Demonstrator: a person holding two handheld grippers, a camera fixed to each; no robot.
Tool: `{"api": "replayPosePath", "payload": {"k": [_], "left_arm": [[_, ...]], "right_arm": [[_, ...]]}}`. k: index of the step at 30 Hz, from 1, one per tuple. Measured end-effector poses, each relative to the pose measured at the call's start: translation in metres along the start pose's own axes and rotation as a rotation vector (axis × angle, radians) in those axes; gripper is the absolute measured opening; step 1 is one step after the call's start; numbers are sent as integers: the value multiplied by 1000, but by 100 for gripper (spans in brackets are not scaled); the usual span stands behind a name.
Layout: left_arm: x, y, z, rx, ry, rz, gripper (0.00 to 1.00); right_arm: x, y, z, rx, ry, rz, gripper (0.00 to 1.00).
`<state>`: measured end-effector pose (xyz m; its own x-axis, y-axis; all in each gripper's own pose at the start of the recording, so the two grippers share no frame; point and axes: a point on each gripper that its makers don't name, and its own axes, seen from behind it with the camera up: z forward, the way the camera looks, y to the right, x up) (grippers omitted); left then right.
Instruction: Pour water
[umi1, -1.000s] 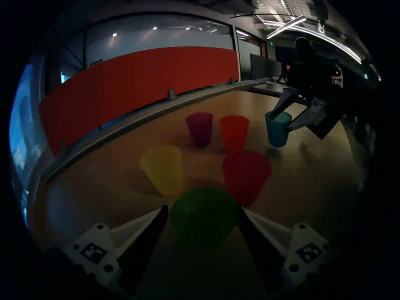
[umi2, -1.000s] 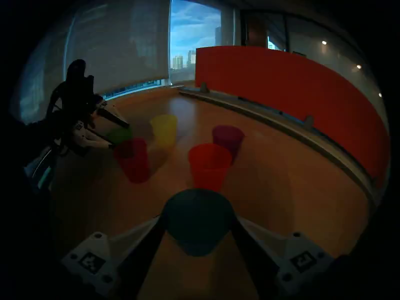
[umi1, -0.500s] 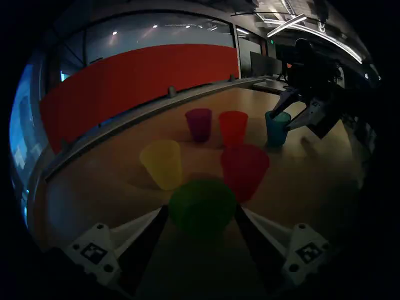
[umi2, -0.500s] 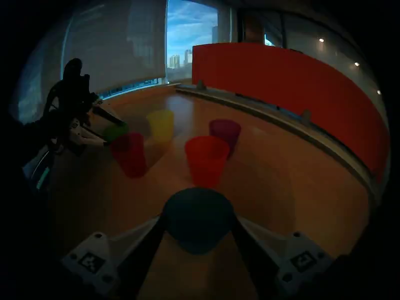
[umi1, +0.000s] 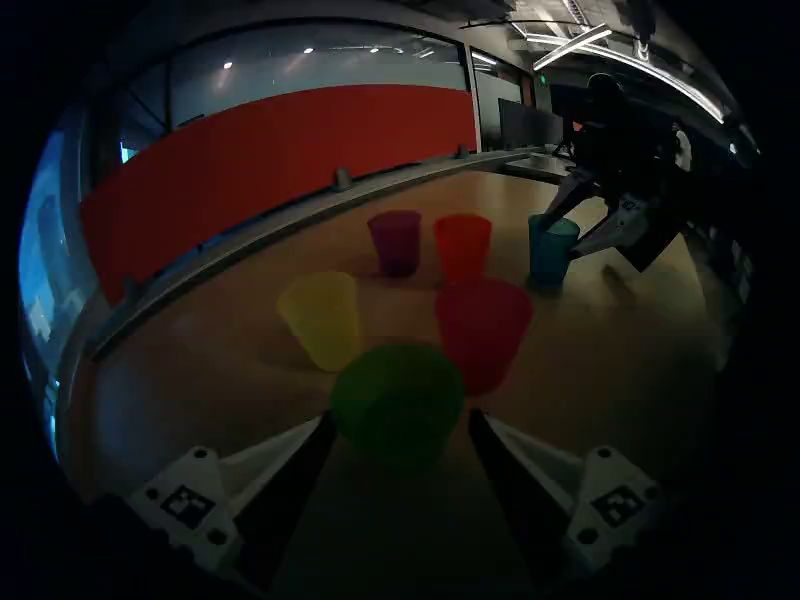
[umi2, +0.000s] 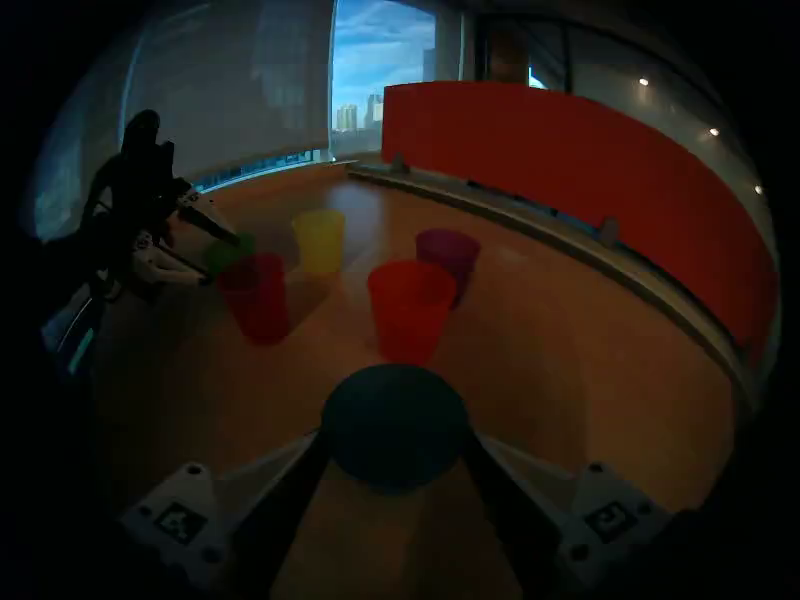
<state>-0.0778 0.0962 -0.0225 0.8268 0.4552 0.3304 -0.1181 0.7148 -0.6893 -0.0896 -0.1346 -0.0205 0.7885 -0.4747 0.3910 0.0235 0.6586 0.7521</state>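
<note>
Plainly, the jaws of the left gripper were clamped on a green cup, one finger pressed to each side of it. The jaws of the right gripper were clamped in the same way on a teal cup. Both held cups stood upright with their mouths up. The light was too dim to tell whether either held water, or whether their bases rested on the counter.

Outward from the right jaws, an orange cup stood straight ahead and near, with nothing between it and the teal cup. A purple cup stood just beside the orange cup, on its far side. A red cup stood to the left of the orange cup as the right gripper view showed it, and a yellow cup stood beyond that gap. In this view the green cup sat just past the red one.

From the left jaws, the red cup lay just ahead and slightly right, between the green cup and the orange cup. The yellow cup lay ahead and to the left.

All four free cups stood upright and apart on the counter. Judging by this, a pour would mean tipping a held cup forward over a free rim. The right gripper was the nearer one to the orange cup, and the left gripper to the red cup.
</note>
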Motion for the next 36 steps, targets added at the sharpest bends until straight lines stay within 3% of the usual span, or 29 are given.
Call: {"api": "replayPosePath", "payload": {"k": [14, 36], "left_arm": [[2, -1, -15, 22, 23, -25, 98], [-2, -23, -57, 130, 93, -124, 98]], "right_arm": [[-2, -3, -15, -9, 11, 13, 100], [-11, 5, -66, -98, 66, 56, 100]]}}
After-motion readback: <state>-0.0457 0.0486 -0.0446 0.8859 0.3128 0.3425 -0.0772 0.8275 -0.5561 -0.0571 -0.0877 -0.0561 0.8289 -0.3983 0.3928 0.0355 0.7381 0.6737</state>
